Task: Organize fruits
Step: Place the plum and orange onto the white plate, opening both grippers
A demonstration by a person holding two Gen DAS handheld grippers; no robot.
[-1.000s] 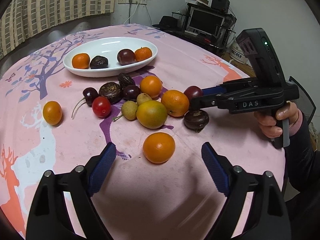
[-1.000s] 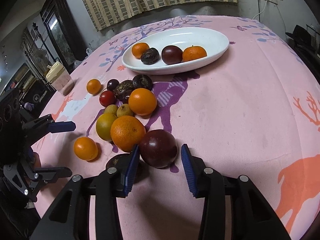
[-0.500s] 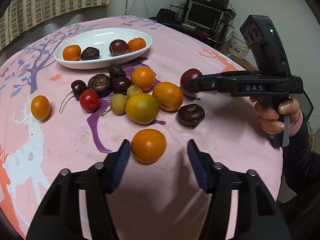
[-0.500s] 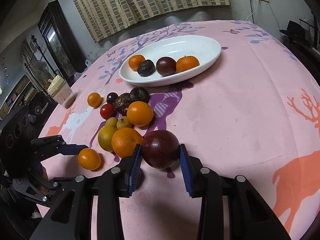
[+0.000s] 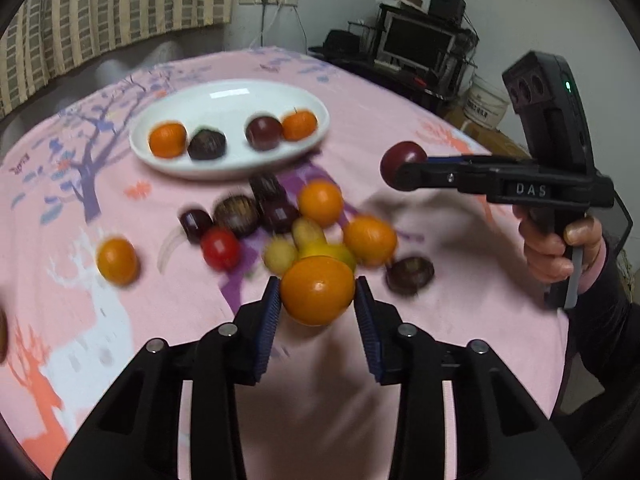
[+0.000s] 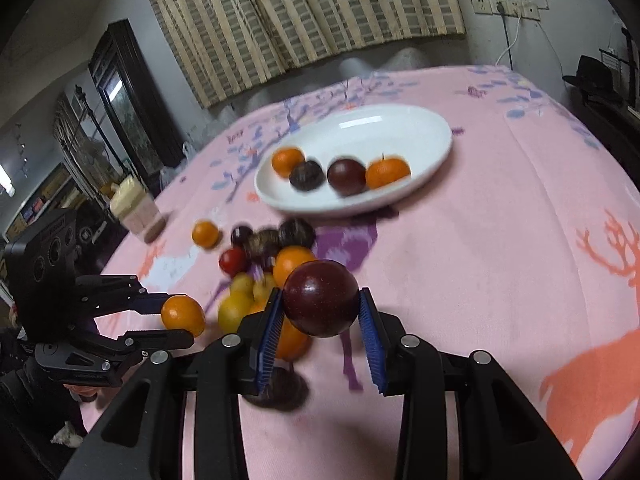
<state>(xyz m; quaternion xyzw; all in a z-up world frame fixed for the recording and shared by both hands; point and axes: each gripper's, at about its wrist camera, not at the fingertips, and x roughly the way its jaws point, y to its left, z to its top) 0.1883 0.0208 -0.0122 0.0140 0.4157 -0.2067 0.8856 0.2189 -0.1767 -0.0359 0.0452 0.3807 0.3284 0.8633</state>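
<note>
Pink, deer-printed cloth covers the counter [image 5: 400, 120] in the left wrist view, with a dark shelf of electronics behind. A second ago the left gripper [image 5: 316, 312] stood wide behind a loose orange [image 5: 317, 291]; its jaws have just been closing and now pinch that orange between the blue pads, lifted clear of the cloth. Beyond the jaws lies the fruit pile [image 5: 280, 224], and farther ahead the white dish [image 5: 230, 130] with four fruits in it. To the right, a hand [image 5: 560, 248] holds the right gripper roughly level. In the right wrist view, with a striped curtain behind, the right gripper [image 6: 320, 316] clamps a dark red plum [image 6: 321, 298], which sat on the cloth a second ago and now hangs raised. Both fruits look ready to carry to the dish ahead.
</note>
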